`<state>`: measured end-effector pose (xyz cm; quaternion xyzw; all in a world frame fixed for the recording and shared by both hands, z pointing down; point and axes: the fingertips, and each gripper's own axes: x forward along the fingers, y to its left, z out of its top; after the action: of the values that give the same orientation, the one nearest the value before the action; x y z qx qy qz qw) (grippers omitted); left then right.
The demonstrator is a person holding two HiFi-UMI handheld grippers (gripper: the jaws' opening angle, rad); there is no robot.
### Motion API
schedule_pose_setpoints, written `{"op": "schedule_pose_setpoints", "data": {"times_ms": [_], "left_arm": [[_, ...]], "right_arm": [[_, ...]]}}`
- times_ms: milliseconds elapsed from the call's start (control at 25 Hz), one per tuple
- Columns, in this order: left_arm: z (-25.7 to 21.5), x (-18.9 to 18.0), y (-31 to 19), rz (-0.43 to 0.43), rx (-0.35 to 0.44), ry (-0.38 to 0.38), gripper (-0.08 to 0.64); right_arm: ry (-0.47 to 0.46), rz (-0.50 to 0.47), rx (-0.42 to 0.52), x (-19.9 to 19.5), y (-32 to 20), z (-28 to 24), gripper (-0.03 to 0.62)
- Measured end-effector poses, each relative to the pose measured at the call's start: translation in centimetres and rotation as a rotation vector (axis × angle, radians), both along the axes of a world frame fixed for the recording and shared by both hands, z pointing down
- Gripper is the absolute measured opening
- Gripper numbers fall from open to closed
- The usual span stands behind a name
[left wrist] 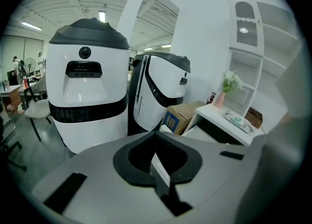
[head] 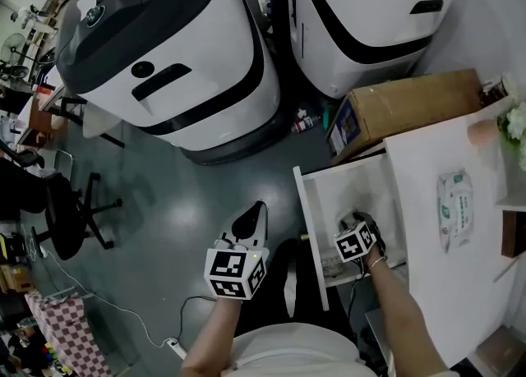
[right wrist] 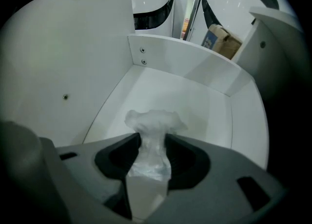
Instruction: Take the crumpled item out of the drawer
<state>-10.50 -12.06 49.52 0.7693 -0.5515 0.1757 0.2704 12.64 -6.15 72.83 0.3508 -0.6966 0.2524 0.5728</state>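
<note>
The white drawer [head: 329, 186] stands pulled out from under the white desk. Inside it lies the crumpled item [right wrist: 153, 120], a wad of clear, whitish plastic. My right gripper [right wrist: 152, 139] points steeply down into the drawer with the wad standing up between its two jaws; they stand wide and I see no squeeze on it. In the head view the right gripper [head: 358, 227] and its marker cube cover the wad. My left gripper [head: 251, 215] hangs over the floor left of the drawer, its jaws together and empty, seen also as the left gripper [left wrist: 157, 134].
Two big white-and-black machines [head: 164, 55] [head: 370, 14] stand beyond the drawer. A cardboard box [head: 411, 108] sits on the floor by the desk. The white desktop [head: 427, 252] carries a pack of wipes [head: 456, 207]. An office chair [head: 66, 211] is at the left.
</note>
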Motion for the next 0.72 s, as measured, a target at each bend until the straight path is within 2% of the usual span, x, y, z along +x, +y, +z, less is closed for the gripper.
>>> {"op": "schedule_pose_setpoints", "data": {"times_ms": [320,720], "left_arm": [[0.25,0.27,-0.14,0.008,-0.013,0.011,-0.009],[-0.02,0.79,-0.13,0.032,-0.005,0.011,-0.009]], "right_arm": [[-0.016,-0.006,0.053,0.09,0.26,-0.17,0.161],[-0.003,0.014,0.058,0.17,0.29,-0.29,0.139]]}}
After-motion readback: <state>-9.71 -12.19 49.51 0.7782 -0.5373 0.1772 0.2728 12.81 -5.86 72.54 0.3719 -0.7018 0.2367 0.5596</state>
